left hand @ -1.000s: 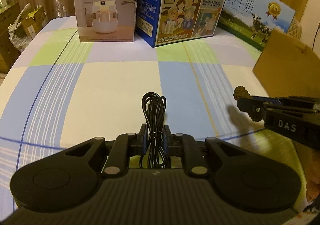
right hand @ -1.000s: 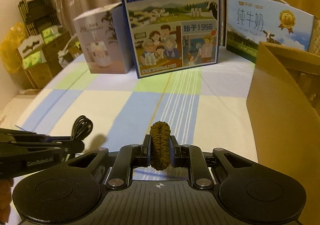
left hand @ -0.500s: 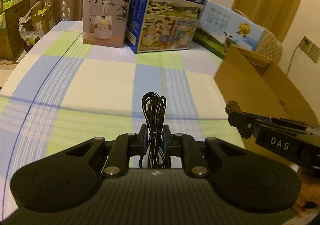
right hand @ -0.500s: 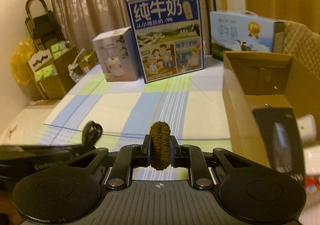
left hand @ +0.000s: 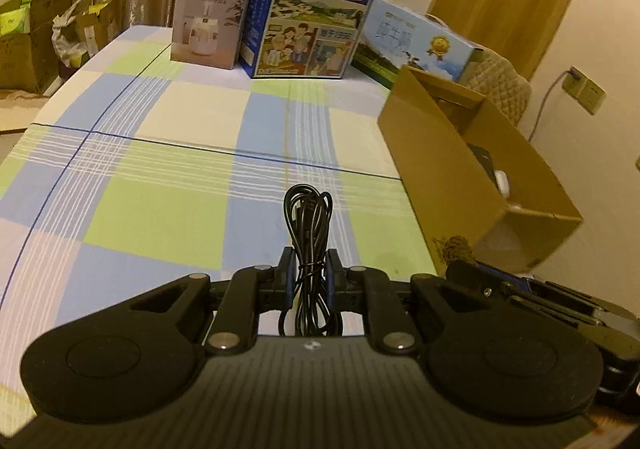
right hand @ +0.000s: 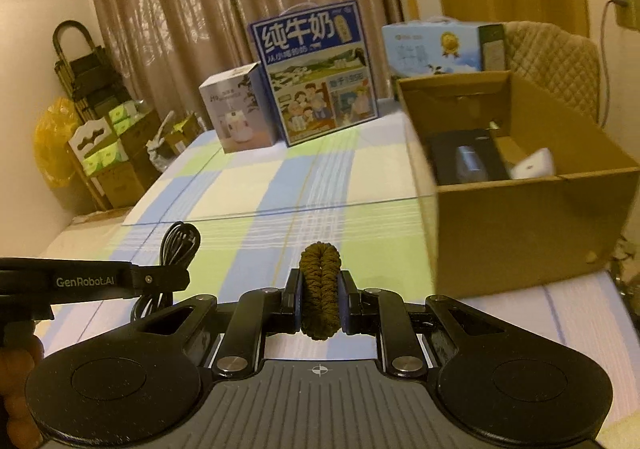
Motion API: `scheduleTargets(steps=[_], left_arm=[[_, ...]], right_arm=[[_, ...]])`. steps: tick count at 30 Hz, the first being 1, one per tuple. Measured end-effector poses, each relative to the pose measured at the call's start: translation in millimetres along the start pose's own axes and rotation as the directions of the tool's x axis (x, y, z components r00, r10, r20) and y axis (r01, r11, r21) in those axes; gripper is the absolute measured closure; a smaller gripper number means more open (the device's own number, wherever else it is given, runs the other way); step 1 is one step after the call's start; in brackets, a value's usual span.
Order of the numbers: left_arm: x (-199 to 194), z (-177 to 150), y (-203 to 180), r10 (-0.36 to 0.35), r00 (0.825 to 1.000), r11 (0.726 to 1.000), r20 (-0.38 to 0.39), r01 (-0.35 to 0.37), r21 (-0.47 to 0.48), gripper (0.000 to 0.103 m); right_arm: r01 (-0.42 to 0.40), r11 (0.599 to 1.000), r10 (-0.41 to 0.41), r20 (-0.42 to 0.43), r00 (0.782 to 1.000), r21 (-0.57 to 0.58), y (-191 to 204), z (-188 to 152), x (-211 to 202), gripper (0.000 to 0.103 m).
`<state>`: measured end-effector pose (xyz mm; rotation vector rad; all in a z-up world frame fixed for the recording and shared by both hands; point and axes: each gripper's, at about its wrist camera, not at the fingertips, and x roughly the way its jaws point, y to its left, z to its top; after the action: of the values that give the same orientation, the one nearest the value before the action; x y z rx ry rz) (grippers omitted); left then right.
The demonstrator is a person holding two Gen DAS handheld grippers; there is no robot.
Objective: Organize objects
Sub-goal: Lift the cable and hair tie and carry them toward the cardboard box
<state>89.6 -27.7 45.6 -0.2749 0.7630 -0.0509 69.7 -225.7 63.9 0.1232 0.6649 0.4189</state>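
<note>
The left gripper (left hand: 308,275) is pinching a light, floppy black cable bundle (left hand: 307,227) around its middle, while the right gripper (right hand: 320,299) is squeezing what looks like a soft, squashy brown braided band (right hand: 320,289).

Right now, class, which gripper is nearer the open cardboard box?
Right. The right gripper, holding a brown braided band, sits just beside the cardboard box; the left gripper, holding a black cable, is farther left.

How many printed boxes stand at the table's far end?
3: humidifier box on the left, tall milk box in the middle, low milk box on the right, behind the carton.
</note>
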Motion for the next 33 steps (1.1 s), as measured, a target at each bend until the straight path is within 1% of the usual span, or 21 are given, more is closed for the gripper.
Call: scheduleTargets(steps=[7,14,19,26,33], left_arm=[[-28,-11,-30,-0.029,0.999,0.999,0.020,0.028,0.042,0.092],[-46,-16,-57,-0.061,0.998,0.995,0.034,0.058,0.078,0.092],[-50,-17,-78,-0.080,0.996,0.990,0.033,0.076,0.116,0.092],[-55,-17,-102,-0.116,0.993,0.983,0.034,0.110,0.146,0.092],[-52,-14,-125,-0.148,0.989,0.974,0.024,0.142,0.174,0.092]], right_arm=[[0.056,0.998,-0.057,0.041,0.998,0.028,-20,0,-50,0.089],[0.087,0.995,-0.090,0.074,0.993,0.038,-39,7,-83,0.089],[0.101,0.994,-0.105,0.093,0.990,0.050,-46,11,-98,0.089],[0.127,0.991,-0.131,0.107,0.986,0.042,-53,14,-114,0.089],[0.144,0.988,-0.150,0.120,0.981,0.057,-67,17,-122,0.089]])
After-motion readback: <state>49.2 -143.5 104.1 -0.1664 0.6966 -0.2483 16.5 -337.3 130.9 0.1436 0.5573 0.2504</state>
